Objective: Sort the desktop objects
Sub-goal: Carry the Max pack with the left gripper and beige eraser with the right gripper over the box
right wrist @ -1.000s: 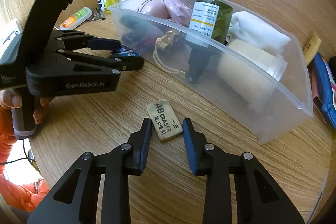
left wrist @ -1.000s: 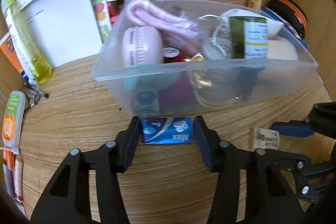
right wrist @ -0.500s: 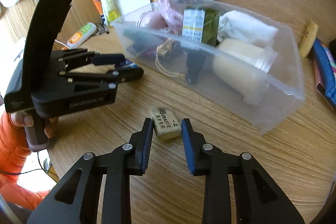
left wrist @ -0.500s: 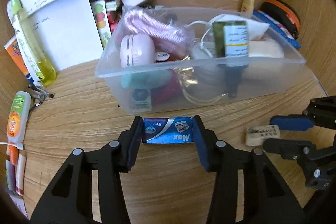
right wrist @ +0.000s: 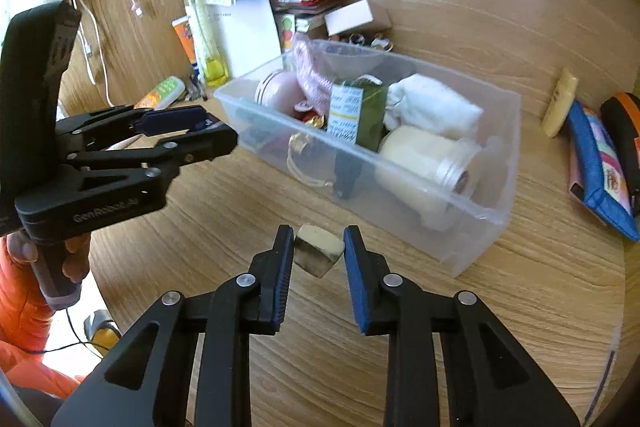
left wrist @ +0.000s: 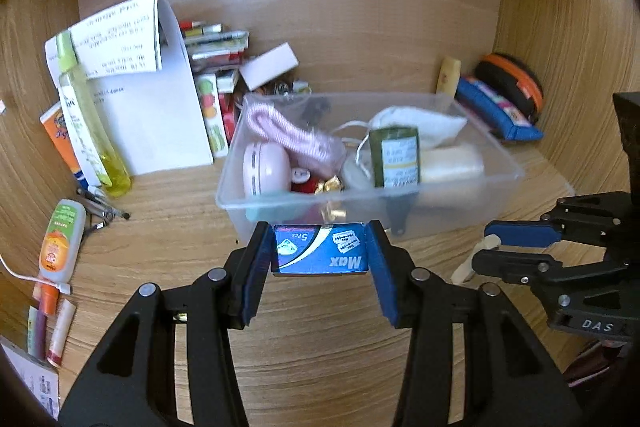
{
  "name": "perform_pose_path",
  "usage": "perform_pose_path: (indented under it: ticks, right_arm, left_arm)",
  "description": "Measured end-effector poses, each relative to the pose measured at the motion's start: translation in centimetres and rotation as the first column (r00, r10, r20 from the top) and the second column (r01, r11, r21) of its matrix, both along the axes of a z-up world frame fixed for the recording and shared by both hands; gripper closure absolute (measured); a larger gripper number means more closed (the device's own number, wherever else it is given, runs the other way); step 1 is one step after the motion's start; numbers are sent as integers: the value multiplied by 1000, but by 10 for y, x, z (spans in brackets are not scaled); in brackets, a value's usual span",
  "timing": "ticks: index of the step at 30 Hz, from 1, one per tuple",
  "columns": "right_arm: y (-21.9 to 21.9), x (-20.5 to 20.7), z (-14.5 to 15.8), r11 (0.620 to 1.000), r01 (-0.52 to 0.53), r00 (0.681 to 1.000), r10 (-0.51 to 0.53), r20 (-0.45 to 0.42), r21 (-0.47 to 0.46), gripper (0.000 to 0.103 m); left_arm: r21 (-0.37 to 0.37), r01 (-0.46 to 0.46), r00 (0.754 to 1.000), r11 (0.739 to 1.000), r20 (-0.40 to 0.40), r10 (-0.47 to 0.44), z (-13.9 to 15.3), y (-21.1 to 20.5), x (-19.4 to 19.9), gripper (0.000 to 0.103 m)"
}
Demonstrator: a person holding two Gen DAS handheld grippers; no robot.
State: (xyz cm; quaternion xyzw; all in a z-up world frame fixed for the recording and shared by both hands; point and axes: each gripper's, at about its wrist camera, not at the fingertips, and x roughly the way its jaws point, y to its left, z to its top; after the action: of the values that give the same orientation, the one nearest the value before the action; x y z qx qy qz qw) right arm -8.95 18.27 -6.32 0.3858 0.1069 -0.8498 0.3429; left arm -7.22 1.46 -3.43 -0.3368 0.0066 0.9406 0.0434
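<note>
Both wrist views look steeply down along their fingers, close above the bench [left wrist: 320, 347]; both share the clear bin [left wrist: 496, 187] [right wrist: 480, 227].

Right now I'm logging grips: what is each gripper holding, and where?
Left gripper: blue blade box, by its short ends. Right gripper: eraser, by its sides.
</note>
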Motion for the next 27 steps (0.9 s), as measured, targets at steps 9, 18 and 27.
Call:
perform_pose_path:
  ticks: [9,18,27]
  right_arm:
    - [17,-10,33,998,60,995,-62,-80,-33,80]
    - [25,-33,57,993,107,984,-114,-136,-58,80]
    - [7,-66,49,994,99,988,-104,-112,-49,80]
  left_arm:
    - [35,-14,998,999,-59,16,24,-8,-6,56]
    - [38,1,997,999,-78,2,36,-9,-24,56]
    - [45,14,999,999,-47,-12,28,-7,-55,56]
